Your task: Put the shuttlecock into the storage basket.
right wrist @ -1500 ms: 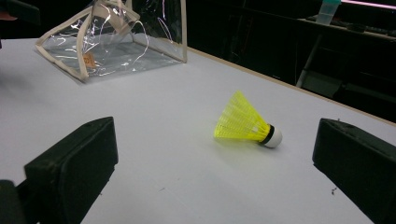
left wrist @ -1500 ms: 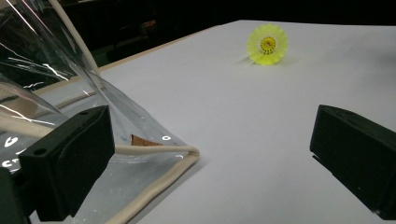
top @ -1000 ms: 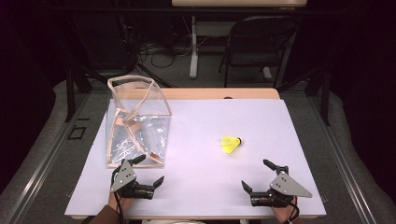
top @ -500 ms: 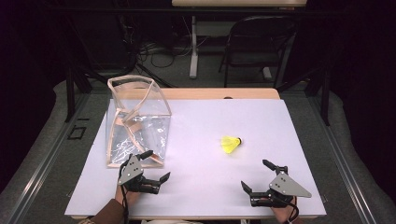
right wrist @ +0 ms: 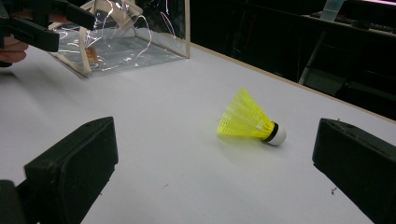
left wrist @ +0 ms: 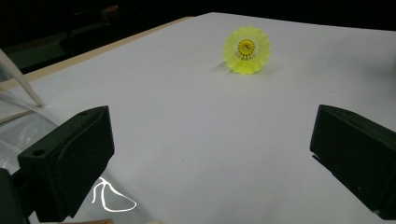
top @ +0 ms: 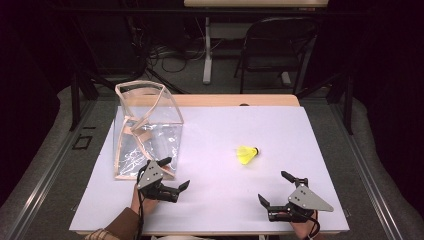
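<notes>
Table point(top: 210, 125), white. Clear bag point(top: 145, 132) standing far left of shuttlecock point(top: 247, 154). Left gripper point(top: 172, 175), released, now shifted forward beside bag's near corner, facing shuttlecock. Right gripper point(top: 272, 187), released, unmoved, nearest shuttlecock. Likely bag-steadying before pickup.

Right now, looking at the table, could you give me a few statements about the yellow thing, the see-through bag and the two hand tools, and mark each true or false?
1. The yellow shuttlecock lies on its side on the white table. True.
2. The left tool is clamped on the shuttlecock. False: its jaws are open and hold nothing.
3. The clear bag stands near the left tool. True.
4. The shuttlecock is inside the bag. False: it lies apart, out on the table.
5. The right tool is open. True.
</notes>
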Tool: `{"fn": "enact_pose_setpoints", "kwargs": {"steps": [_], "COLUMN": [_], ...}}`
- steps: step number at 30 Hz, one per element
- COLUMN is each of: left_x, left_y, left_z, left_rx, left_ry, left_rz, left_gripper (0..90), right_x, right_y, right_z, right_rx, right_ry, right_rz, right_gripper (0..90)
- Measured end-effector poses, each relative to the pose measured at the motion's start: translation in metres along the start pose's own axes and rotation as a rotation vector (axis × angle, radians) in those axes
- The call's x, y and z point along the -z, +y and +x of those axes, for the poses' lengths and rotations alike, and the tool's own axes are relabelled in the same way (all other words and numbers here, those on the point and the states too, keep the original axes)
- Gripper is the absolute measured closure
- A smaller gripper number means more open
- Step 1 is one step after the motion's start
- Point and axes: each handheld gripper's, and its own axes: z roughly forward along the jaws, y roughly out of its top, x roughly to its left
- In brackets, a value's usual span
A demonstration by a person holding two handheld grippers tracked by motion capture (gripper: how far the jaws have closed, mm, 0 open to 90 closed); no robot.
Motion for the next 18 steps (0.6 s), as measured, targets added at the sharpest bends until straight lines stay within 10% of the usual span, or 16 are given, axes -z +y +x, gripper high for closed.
{"fn": "enact_pose_setpoints", "kwargs": {"steps": [18], "left_x": [-0.029], "left_y": [0.020], "left_z": [-0.005], "left_rx": [-0.020], "left_ry": [-0.046], "left_rz": [0.031], "left_gripper": [0.0], "right_x": [0.000], "right_y": [-0.001], "right_z": [0.000], "right_rx": [0.001], "right_ry": [0.000], "right_rz": [0.012], "right_gripper": [0.0]}}
